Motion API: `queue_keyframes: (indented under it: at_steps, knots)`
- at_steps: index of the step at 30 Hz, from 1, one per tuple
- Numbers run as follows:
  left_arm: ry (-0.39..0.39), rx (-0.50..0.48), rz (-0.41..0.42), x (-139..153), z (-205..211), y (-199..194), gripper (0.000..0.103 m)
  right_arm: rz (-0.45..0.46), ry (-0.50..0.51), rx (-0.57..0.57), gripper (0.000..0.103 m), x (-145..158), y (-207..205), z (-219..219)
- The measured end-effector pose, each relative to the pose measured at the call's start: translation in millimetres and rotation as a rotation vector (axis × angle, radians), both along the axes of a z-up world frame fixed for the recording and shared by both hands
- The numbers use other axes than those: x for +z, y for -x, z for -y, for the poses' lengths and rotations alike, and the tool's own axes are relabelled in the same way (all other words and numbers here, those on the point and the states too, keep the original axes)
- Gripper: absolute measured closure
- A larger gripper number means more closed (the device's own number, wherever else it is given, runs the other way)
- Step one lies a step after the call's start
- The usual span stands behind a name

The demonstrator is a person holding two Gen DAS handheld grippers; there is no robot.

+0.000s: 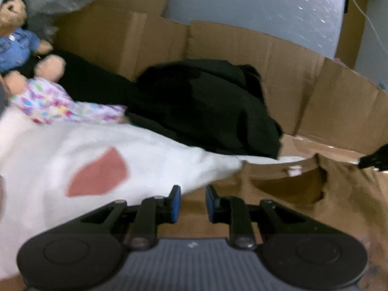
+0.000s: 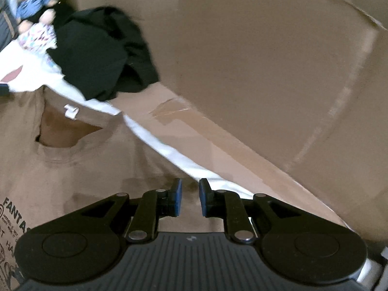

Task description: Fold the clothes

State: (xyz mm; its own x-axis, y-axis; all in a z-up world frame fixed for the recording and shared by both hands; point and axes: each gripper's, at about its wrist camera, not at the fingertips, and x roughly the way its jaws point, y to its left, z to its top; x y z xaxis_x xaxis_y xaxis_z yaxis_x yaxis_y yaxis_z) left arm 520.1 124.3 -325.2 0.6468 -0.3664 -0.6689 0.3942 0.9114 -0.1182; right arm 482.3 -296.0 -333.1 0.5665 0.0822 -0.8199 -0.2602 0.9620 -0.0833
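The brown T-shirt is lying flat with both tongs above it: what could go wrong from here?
1. The white garment overlaps the brown T-shirt at the collar, so a fold may drag it along.
2. Both the left tongs and the right tongs stand open and empty, so a shallow pinch could slip off the fabric.
3. The black clothes lie close and might get caught.

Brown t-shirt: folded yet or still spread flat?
Spread flat. The brown t-shirt lies face up on the cardboard, its neckline open with the label showing and chest print exposed; no fold is visible.
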Motion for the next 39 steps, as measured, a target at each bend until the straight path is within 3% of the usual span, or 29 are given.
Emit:
queue_keyframes:
  at_steps: [5,7,13,17,21,25,32,39]
  knots:
    - [-0.056,-0.062,-0.022,-17.3,22.6,2.2,0.08,-0.021,0.054,0.009,0.087,-15.5,-8.6,-11.9]
    - [-0.139,-0.051,-0.033,-30.0,29.4,-0.5,0.08,-0.021,0.063,-0.008,0.087,-16.8,-10.3,-8.5]
    - [-0.139,0.005,-0.043,-36.4,20.4,-12.4,0.081,-0.011,0.074,-0.078,0.085,-9.3,-9.2,12.4]
    - [-0.148,0.051,-0.03,-20.0,14.1,-14.3,0.075,0.0,0.094,-0.139,0.078,1.3,1.3,34.3]
    - [-0.159,0.076,0.013,3.6,4.3,-5.5,0.043,0.016,0.074,-0.213,0.075,19.4,16.8,63.2]
    - [-0.155,0.108,0.036,27.3,-14.6,5.8,0.042,0.041,0.077,-0.241,0.066,38.2,34.1,85.1]
    - [-0.153,0.183,0.047,56.9,-58.2,37.0,0.04,0.072,0.067,-0.295,0.065,76.7,71.8,116.8]
    - [-0.147,0.279,0.021,79.3,-101.9,85.5,0.039,0.058,0.05,-0.298,0.062,86.7,111.8,116.9]
